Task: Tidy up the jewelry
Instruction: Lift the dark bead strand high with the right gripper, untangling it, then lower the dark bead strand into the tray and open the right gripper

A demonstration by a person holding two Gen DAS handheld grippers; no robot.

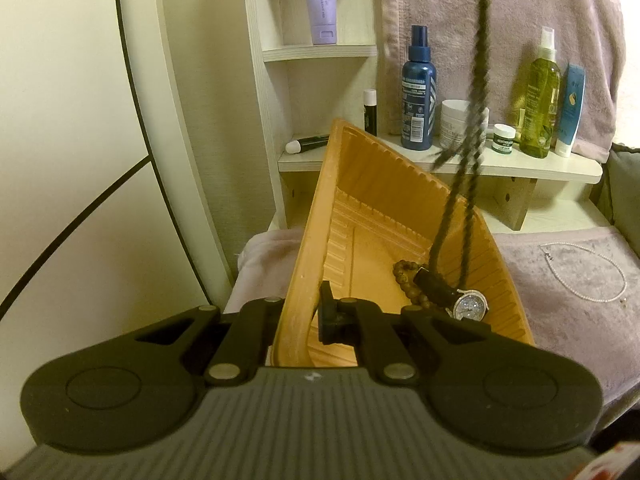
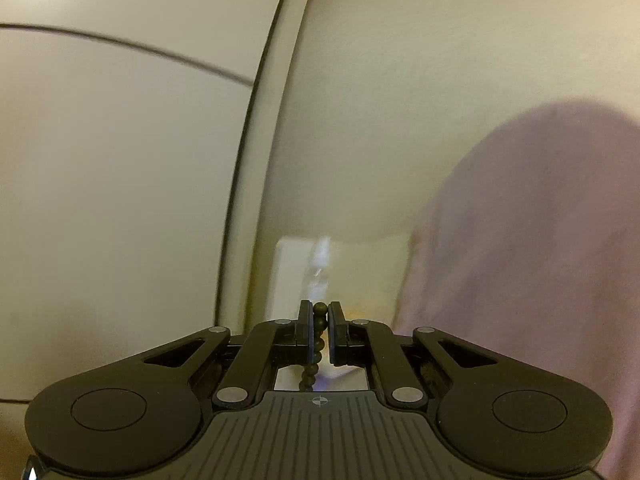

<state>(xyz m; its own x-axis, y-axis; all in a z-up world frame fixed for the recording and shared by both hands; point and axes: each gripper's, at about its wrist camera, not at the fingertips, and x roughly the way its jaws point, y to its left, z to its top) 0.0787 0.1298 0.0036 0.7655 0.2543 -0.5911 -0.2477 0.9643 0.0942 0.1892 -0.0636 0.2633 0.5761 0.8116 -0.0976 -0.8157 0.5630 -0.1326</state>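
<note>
My left gripper [image 1: 304,314] is shut on the near wall of an orange plastic tray [image 1: 384,200], which it holds tilted above the pink cloth. In the tray lie a brown wooden bead bracelet [image 1: 404,276] and a watch [image 1: 470,306] with a black strap and sparkly face. A long dark bead necklace [image 1: 478,64] hangs from above, its lower end dangling in the tray beside the watch. In the right wrist view my right gripper [image 2: 320,314] is shut on that dark bead necklace [image 2: 320,322], whose strand runs down between the pads. A pearl necklace [image 1: 584,274] lies on the cloth at right.
A white shelf [image 1: 520,166] behind the tray carries a blue spray bottle [image 1: 418,88], a white jar [image 1: 456,122], a green oil bottle [image 1: 540,96] and small tubes. A pink towel [image 1: 520,20] hangs behind. A cream wall panel [image 2: 120,200] fills the left.
</note>
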